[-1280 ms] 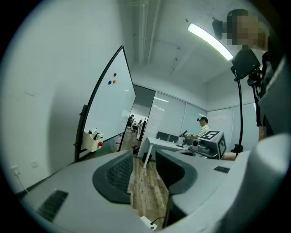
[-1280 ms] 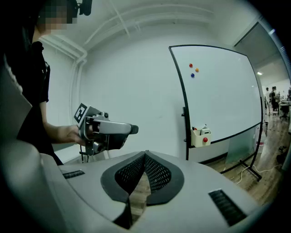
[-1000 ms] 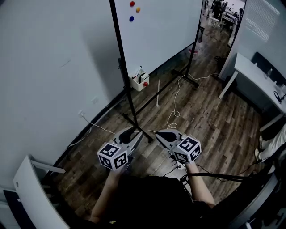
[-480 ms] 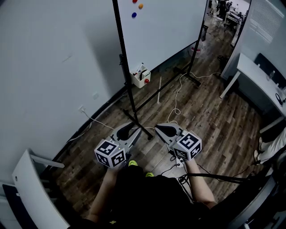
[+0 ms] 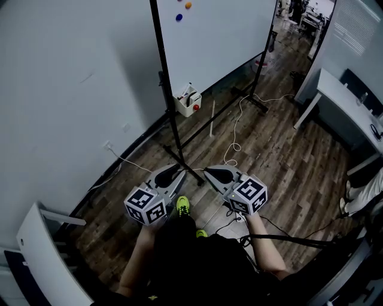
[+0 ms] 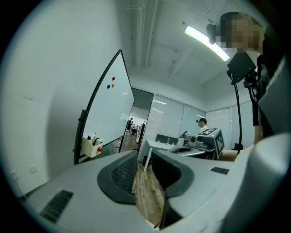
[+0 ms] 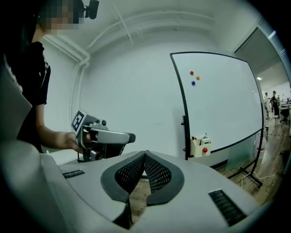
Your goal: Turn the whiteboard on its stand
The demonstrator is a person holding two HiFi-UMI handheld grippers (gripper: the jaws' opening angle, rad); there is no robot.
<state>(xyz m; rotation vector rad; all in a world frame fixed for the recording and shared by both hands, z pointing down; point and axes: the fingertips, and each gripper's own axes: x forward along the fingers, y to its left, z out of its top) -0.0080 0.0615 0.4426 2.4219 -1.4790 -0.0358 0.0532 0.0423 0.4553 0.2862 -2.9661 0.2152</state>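
Left claw [image 6: 144, 157]: pads apart, narrow gap, only floor planks show through it. Its jaws have just been closing, with nothing between them. Right claw [image 7: 145, 154]: tips pressed together, empty. Both are held low and side by side, pointing roughly level toward the board, touching nothing.

Room: floor [image 5: 281, 161] of dark brown wood planks, matte and streaky. Wall [image 5: 72, 77] plain pale grey. A white surface [image 5: 344, 110] on white legs runs along the right edge; the small items on it are too small to tell.

Whiteboard [image 5: 221, 36]: large, white, glossy, rounded upper corners, thin black rim. It is upright on its stand [image 5: 169, 113] of black tubing, feet flat on the planks. It stands slantwise off the wall, ahead of both claws and well apart from them. Small round magnets [image 5: 178, 18], blue and orange, sit near its upper left corner; the right gripper view shows a red one too.

Around:
- A cream caddy [image 5: 187, 98] hangs at the near post, with markers and a red round piece in it.
- A white rod [image 5: 212, 122] is by the stand's low bar; whether it leans or stands alone I cannot tell.
- A white cable [image 5: 234, 140] loops over the floor between stand and person.
- A wall socket [image 5: 109, 145] sits low, with a white lead trailing from it.
- A yellow-green shoe [image 5: 182, 206] shows just below the claws.
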